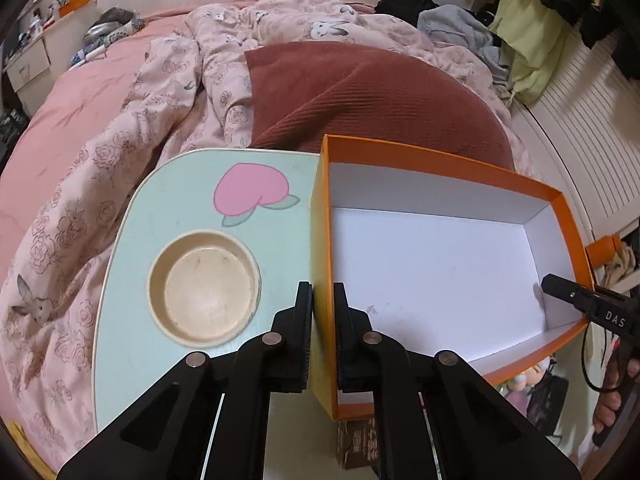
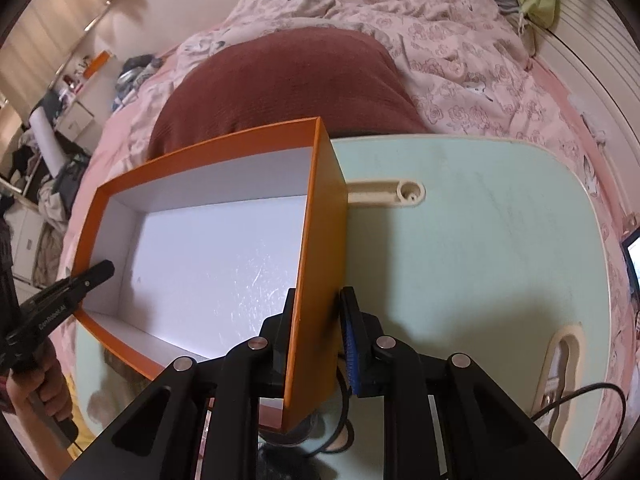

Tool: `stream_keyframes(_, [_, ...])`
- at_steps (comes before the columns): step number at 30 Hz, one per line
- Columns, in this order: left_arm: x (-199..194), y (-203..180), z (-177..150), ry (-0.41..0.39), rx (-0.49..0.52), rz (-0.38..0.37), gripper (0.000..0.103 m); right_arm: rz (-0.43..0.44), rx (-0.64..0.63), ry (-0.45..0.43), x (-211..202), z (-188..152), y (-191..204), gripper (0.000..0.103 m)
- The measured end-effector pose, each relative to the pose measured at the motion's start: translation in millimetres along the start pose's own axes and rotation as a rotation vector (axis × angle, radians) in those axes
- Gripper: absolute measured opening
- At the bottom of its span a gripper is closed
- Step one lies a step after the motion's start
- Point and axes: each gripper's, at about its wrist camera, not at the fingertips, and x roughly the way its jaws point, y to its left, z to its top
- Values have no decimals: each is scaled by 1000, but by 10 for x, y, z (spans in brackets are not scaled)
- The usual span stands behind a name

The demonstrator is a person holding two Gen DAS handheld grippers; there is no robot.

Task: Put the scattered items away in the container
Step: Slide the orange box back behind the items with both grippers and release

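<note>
we see an orange box, white inside. the bench is pale mint green with a cream edge and carries a pink peach print with two green leaves. its round cup recess is beige. behind lies a ribbed rust-red pillow, and a pale pink quilt printed with outlined roses and grey-eared rabbits. the bed sheet is plain salmon pink. the fingers are black; one right finger has a blue pad. a light green cloth hangs by the white slatted wall.
</note>
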Motion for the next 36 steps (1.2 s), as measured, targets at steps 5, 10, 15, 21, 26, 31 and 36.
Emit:
stream_keyframes(5, [-64, -35, -107, 8, 21, 0, 10, 3, -2, 11, -62, -97, 4, 18])
stream_keyframes(10, [-69, -15, -129, 2, 19, -17, 10, 3, -12, 9, -94, -161, 14, 20])
stream_keyframes(15, [-271, 44, -107, -73, -9, -73, 10, 12, -34, -144, -331, -204, 30, 22])
stream_keyframes(21, [-1073, -229, -509, -263, 87, -113, 29, 12, -144, -318, -890, -689, 313, 46])
stream_keyframes(26, [-1224, -461, -1250, -183, 142, -134, 41, -26, -216, -312, -957, -1386, 512, 56])
stream_keyframes(31, [-1106, -526, -1845, -130, 84, -78, 41, -81, -196, -196, -717, -1828, 513, 58])
stream_keyframes(36, [-990, -600, -1902, -154, 92, 1, 41, -168, -229, -194, -652, -1940, 594, 63])
